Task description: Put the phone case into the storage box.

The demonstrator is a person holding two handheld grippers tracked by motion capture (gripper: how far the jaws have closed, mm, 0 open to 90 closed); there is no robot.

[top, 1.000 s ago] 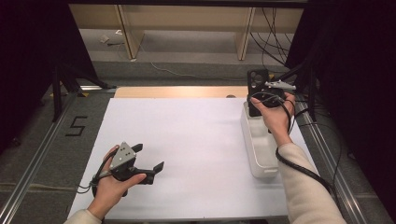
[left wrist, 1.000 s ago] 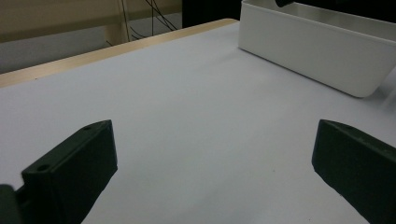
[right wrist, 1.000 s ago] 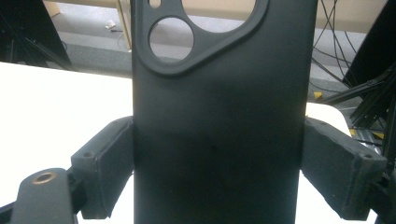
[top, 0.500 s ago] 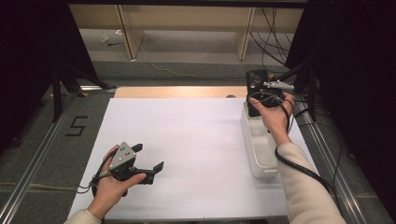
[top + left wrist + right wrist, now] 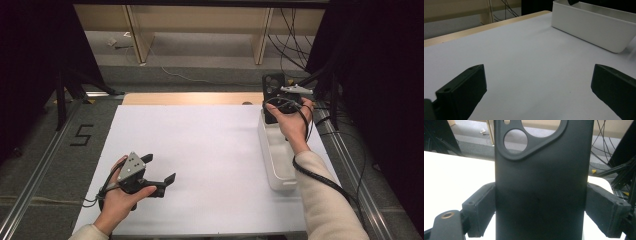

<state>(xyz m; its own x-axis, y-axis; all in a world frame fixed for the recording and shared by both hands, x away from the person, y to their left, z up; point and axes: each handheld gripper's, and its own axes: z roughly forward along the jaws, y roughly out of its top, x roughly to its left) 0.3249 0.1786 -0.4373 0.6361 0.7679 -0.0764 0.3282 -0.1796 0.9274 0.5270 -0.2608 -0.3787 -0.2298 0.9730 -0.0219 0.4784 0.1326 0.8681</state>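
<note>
- A black, flat, soft-looking phone case (image 5: 541, 182) with a camera cut-out near its top stands upright between the jaws of the right gripper (image 5: 541, 212); both pads press against its long edges, so the case is clamped.
- In the high view the same case (image 5: 272, 87) is held at the far right of the table, over the far end of a long white plastic bin (image 5: 280, 170); whether its lower edge touches the bin cannot be told.
- The right hand (image 5: 290, 122) wraps the gripper from behind, with a black cable looping down along the cream sleeve.
- The bin lies lengthwise along the right edge of a white table sheet (image 5: 210, 150); its side wall (image 5: 589, 27) is plain and rounded at the corner.
- Well apart, at the near left of the sheet, the left gripper (image 5: 160, 172) rests in the left hand (image 5: 120, 200), jaws spread wide with nothing between them, pointing toward the bin.
</note>
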